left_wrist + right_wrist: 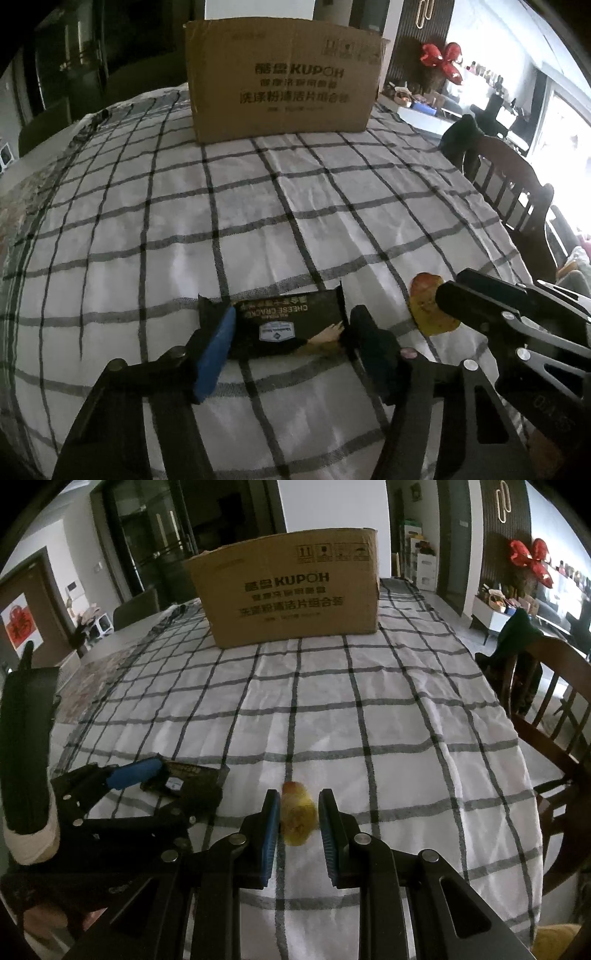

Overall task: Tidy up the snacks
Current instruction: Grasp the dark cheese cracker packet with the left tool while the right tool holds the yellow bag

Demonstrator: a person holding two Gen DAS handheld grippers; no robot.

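A dark cheese cracker pack lies on the checked tablecloth close to the camera. My left gripper is shut on it, its blue pad against the pack's left end and the other finger against the right end; both ends curl up. In the right wrist view the same pack sits at lower left with the left gripper around it. A small yellow-orange snack packet stands between the pads of my right gripper, which is shut on it. The left wrist view shows that packet partly hidden behind the right gripper.
A large brown cardboard box stands at the far end of the table, its top open. A dark wooden chair is at the table's right edge. A dark sleeve with a pale cuff shows at the left.
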